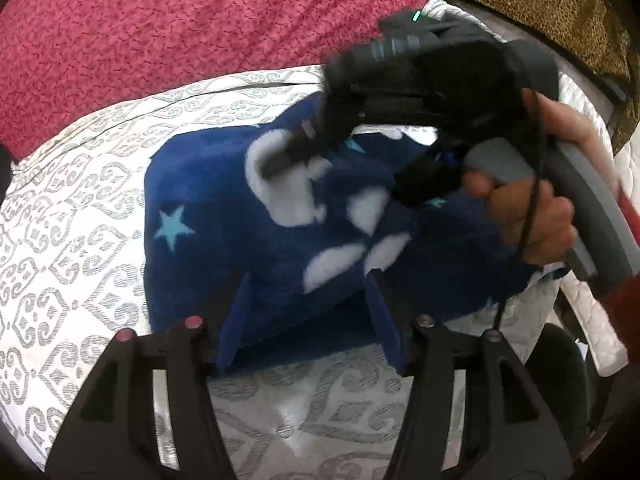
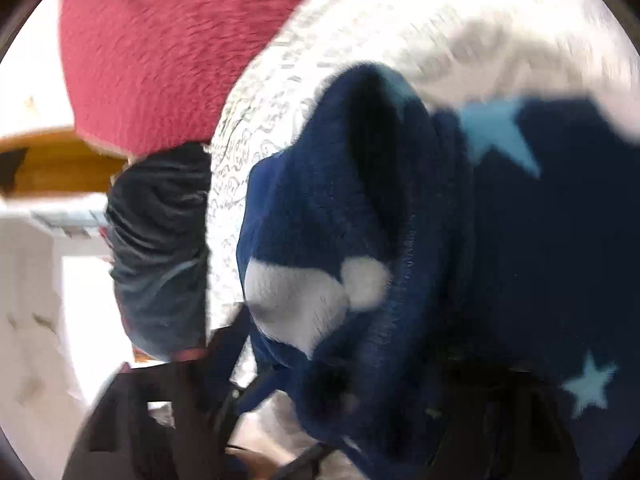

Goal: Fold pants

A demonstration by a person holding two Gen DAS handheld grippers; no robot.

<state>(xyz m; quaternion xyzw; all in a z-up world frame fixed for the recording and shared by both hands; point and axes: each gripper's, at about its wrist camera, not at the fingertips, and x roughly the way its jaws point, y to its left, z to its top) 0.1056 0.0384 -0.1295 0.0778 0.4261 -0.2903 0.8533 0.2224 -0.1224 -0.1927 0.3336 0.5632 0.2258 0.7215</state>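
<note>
The pants (image 1: 240, 240) are dark blue fleece with white patches and light blue stars, lying bunched on a white sheet with grey pattern (image 1: 80, 200). My left gripper (image 1: 310, 316) is open, its blue-padded fingers just over the pants' near edge. My right gripper (image 1: 340, 168) reaches in from the right, held by a hand, its black fingers down on the fleece. In the blurred right wrist view the pants (image 2: 400, 240) fill the frame and hang over the right gripper, hiding its fingers.
A red textured blanket (image 1: 180, 28) lies at the back of the bed. A leopard-print cloth (image 1: 552, 4) is at the back right. The mattress edge (image 1: 600, 332) drops off on the right. A dark-sleeved arm (image 2: 160, 248) shows in the right wrist view.
</note>
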